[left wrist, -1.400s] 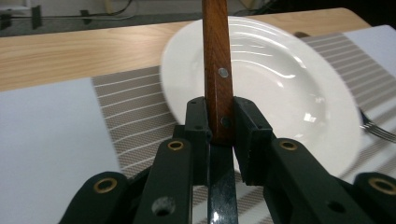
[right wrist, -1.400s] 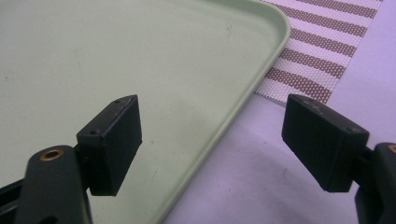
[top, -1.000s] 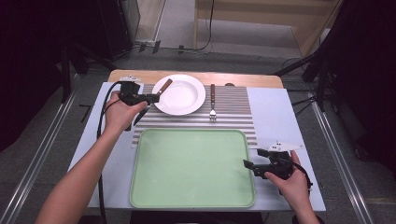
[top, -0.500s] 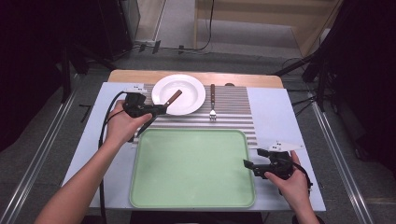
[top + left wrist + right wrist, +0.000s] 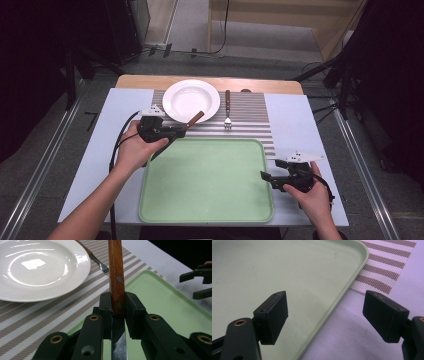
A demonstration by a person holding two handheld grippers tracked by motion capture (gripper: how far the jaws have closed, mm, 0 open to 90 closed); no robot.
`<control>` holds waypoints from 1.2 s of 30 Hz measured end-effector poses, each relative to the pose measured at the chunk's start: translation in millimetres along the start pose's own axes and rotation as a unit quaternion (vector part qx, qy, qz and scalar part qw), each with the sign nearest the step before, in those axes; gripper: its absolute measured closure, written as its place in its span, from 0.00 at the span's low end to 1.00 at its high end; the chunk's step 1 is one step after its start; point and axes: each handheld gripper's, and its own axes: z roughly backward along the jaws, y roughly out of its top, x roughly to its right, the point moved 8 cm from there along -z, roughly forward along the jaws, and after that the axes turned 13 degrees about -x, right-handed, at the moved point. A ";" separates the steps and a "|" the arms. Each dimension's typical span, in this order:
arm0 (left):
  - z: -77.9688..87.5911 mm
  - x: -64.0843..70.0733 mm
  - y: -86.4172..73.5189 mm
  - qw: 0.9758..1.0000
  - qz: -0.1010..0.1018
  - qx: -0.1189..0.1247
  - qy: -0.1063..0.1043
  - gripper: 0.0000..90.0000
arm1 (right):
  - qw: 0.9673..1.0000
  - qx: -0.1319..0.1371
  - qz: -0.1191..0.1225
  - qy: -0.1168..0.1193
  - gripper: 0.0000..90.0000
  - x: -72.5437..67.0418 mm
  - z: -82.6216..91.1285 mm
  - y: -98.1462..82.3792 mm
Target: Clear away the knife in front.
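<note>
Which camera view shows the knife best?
The left gripper view: the knife stands close up, its wooden handle clamped in the left claw. The high view shows it small, beside the plate.

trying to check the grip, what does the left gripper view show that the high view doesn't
Left gripper view: the left tool's two black pads pressed on the wooden handle of the knife, near its rivets, with the steel blade running back between the jaws.

High view: the whole table, both hands, the full green tray with nothing in it, and the right tool at the tray's right edge.

Both: the white plate, the fork, the striped mat, and the knife held at the tray's far left corner.
</note>
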 end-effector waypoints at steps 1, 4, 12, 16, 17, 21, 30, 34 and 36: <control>-1.2 1.9 -1.7 1.000 0.000 -0.001 -0.003 0.85 | 1.000 0.000 0.000 0.000 0.22 -0.1 0.1 0.0; -5.0 7.6 -8.5 1.000 0.000 -0.007 -0.011 0.85 | 1.000 0.000 0.000 -0.001 0.22 0.3 0.0 -0.1; -7.5 19.0 -18.2 1.000 -0.001 -0.015 -0.026 0.85 | 1.000 -0.002 0.001 0.000 0.22 0.0 -0.4 -0.4; -7.9 23.1 -22.8 0.999 -0.002 -0.017 -0.027 0.85 | 1.000 -0.002 0.000 0.000 0.22 0.0 -0.3 -0.6; -7.8 24.8 -24.3 1.000 -0.001 -0.011 -0.028 0.85 | 1.000 -0.003 -0.001 0.000 0.22 -0.2 -0.4 -0.7; -8.4 29.4 -28.4 0.999 -0.005 -0.010 -0.035 0.85 | 1.000 -0.003 0.000 0.000 0.22 -0.2 -0.7 -0.8; -13.7 34.8 -37.7 0.999 -0.006 -0.010 -0.047 0.85 | 1.000 -0.005 0.001 -0.001 0.22 -0.2 -1.1 -1.4; -17.5 36.3 -45.6 0.999 -0.008 -0.013 -0.047 0.85 | 1.000 -0.006 0.004 -0.001 0.22 -0.6 -1.4 -1.8; -18.5 35.9 -47.4 0.999 -0.008 -0.016 -0.046 0.85 | 1.000 -0.008 0.003 0.000 0.22 -1.2 -1.9 -2.0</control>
